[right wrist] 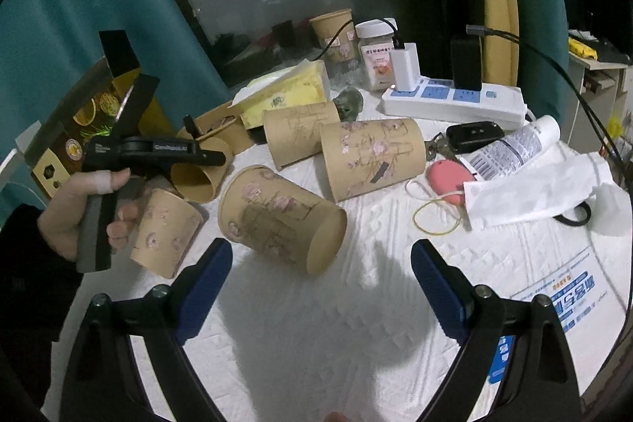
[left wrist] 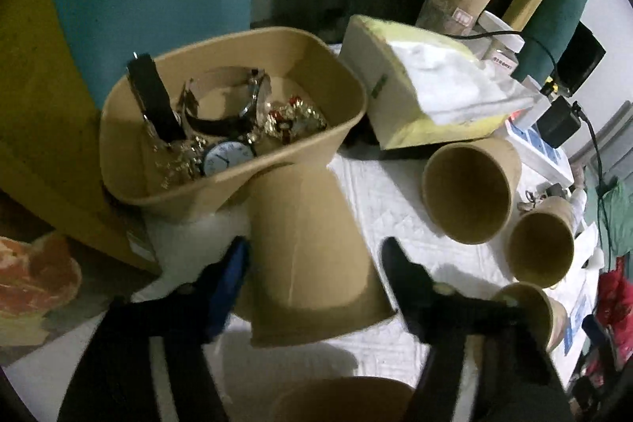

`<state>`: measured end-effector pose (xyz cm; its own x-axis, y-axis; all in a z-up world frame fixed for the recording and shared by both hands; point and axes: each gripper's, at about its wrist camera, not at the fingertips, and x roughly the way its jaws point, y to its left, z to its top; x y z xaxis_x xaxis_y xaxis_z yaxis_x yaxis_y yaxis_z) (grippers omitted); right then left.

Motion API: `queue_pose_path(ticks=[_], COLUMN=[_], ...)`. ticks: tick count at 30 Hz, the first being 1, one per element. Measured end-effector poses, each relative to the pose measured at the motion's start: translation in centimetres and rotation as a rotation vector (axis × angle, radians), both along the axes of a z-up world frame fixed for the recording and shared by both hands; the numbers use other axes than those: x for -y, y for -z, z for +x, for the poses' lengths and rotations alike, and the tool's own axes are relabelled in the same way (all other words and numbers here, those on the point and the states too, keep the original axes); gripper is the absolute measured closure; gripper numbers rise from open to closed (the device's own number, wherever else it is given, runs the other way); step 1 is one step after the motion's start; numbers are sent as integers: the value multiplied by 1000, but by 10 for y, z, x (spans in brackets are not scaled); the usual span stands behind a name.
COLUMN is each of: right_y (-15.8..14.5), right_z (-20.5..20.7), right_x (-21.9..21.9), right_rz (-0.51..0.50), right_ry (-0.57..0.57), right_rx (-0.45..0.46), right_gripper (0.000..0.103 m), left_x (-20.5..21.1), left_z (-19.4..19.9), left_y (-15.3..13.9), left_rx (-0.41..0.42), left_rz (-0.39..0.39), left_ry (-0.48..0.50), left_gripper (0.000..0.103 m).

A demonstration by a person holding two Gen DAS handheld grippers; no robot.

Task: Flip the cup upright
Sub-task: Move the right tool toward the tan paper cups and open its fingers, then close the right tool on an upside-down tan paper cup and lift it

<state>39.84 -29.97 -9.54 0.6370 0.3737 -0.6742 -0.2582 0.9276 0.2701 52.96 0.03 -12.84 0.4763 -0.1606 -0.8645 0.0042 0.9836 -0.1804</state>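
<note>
- Paper cup [left wrist: 308, 256] lies on its side on the white-covered bench [left wrist: 379, 208], closed base toward the kraft tub of watches [left wrist: 237, 113], rim toward me.
- I judge it light, thin-walled and easily crushed, so I'd pinch gently across the mid-body, where the wall is stiffer than at the rim.
- Left tongs [left wrist: 316, 263] stand apart, straddling the cup; whether the fingers touch it I cannot tell.
- Right tongs [right wrist: 320, 271] stand apart and empty, just short of a flower-printed cup [right wrist: 281, 220], also on its side.
</note>
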Motion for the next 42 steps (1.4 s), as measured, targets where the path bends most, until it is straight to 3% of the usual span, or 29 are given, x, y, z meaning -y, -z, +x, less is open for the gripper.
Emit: queue_pose_path(ticks=[6,12,17,21,25,31,37,42], right_y=[-12,-39,-63,-76,-78,-68,-45,-28], right_z=[-14,-42,-77,-118,-162,-214,-243,-256], right_x=[6,13,8,-5,-20,-38,-52,-54], right_rz=[6,15,22,17,-3,-8,5,18], right_ry=[8,38,33,20,13,-13,-51,-67], right_rx=[12,58,100,129,145,120,50,1], right_gripper=[12,12,12,12,12,12,13,13], left_x=[6,17,25,45,50,44,52,61], left_z=[-6,-30,-85,-142,-211,-297,-339,-344], left_y=[-14,-69,-130,-151,-141,-95,-42,-11], left_rx=[29,123,241,289,250,133,-1,-87], left_rz=[-27,-42,-56,-25,-15,-6,52,91], left_ry=[17,54,121,229,334,426,504,527], left_gripper=[40,40,40,40,40,40,40,40])
